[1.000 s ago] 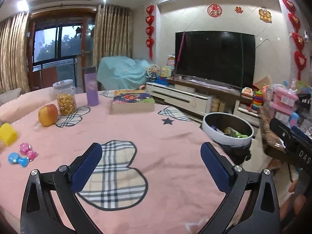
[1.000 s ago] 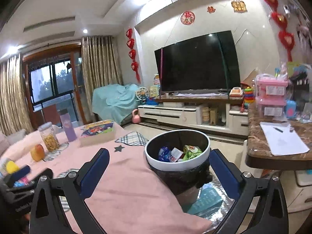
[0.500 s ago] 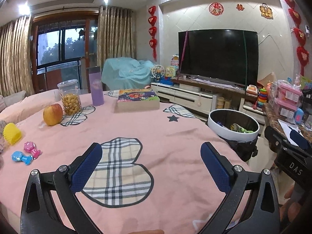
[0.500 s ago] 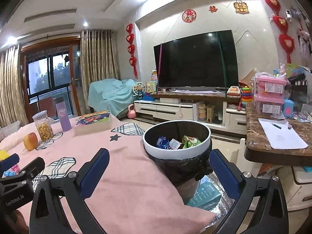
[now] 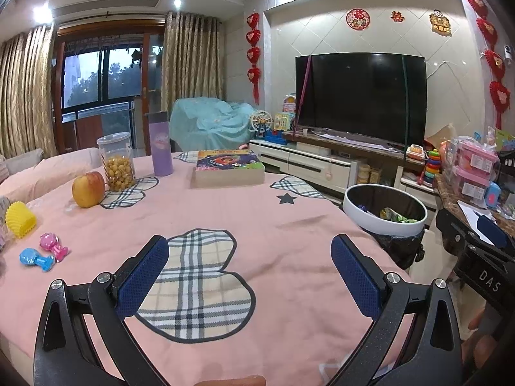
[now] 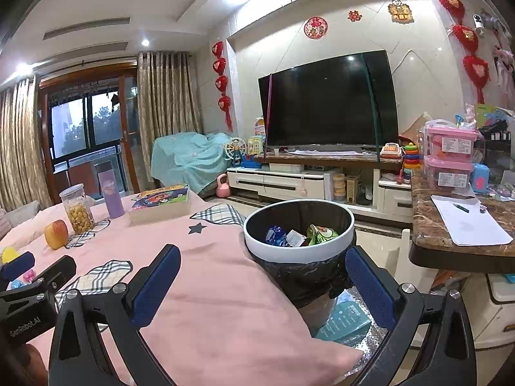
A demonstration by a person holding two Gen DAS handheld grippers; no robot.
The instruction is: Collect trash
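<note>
Standing just off the right-hand edge of the table, a white-rimmed trash bin (image 6: 297,241) lined with a black bag is seen. Inside it, a blue wrapper (image 6: 275,235), a white scrap and a green packet (image 6: 320,234) are visible. The bin is framed between the spread fingers of the right gripper (image 6: 260,284), which is held empty; no contact with the bin can be confirmed. A teal box (image 6: 342,321) is noted on the floor just beside the bin's base.

The left gripper (image 5: 249,278) is held over the pink tablecloth (image 5: 283,234), fingers wide apart and nothing between them; a plaid heart patch (image 5: 196,283) lies below the gap. In the left wrist view the bin (image 5: 384,215) is seen to the right, beyond the cloth's edge.

Further back on the cloth are recorded: a puzzle box (image 5: 228,169), a purple bottle (image 5: 162,144), a clear jar of yellow snacks (image 5: 117,162), and an apple (image 5: 88,189) just beside the jar. Near the left edge, a yellow cup-shaped toy (image 5: 20,218), a pink toy (image 5: 53,246) and a blue toy (image 5: 33,259) are grouped.

A television (image 6: 330,106) is mounted on the far wall.
</note>
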